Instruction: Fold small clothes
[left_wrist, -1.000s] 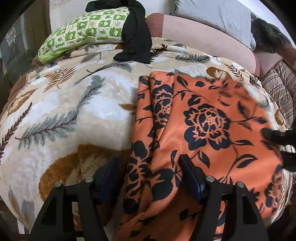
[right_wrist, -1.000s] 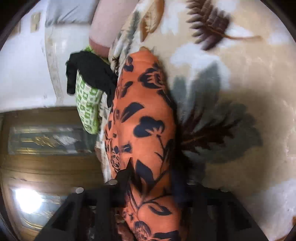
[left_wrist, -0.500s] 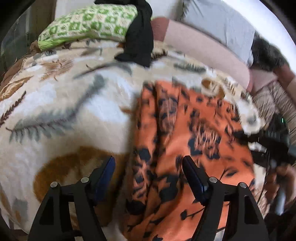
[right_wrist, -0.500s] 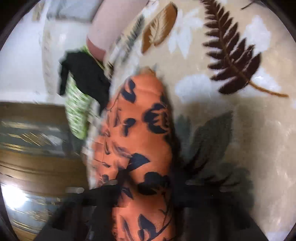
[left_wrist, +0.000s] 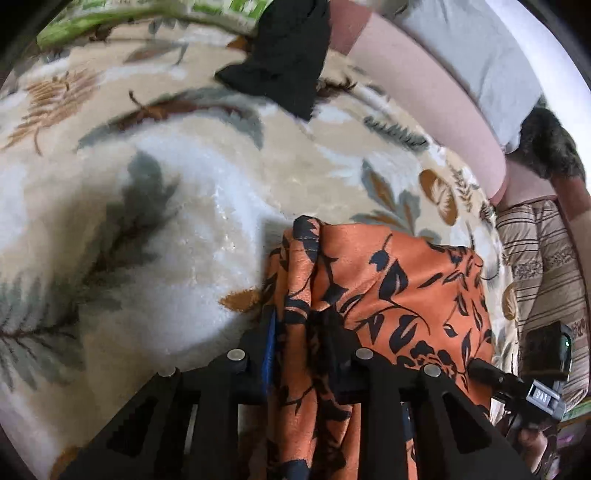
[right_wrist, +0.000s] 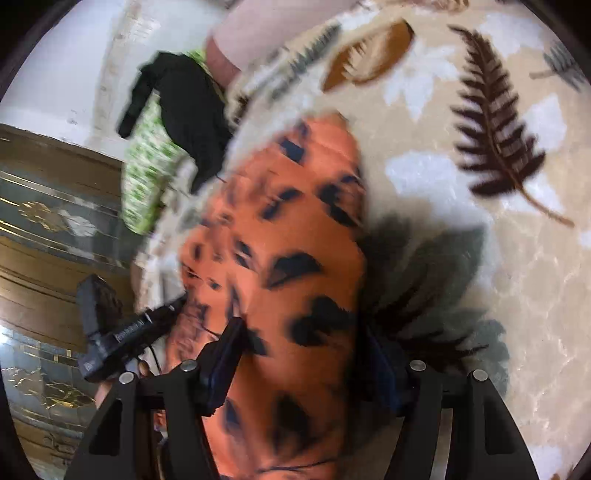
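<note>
Bright daylight, fisheye-warped edges, heavy motion blur.

The left gripper (left_wrist: 301, 332) jaws are pinched close; the right gripper (right_wrist: 299, 354) jaws seem clamped too.

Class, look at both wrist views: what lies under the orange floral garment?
Under the orange floral garment lies the leaf-print blanket, visible all around it. Both the left gripper and the right gripper pinch its cloth. Anything beneath the garment's middle is covered.
</note>
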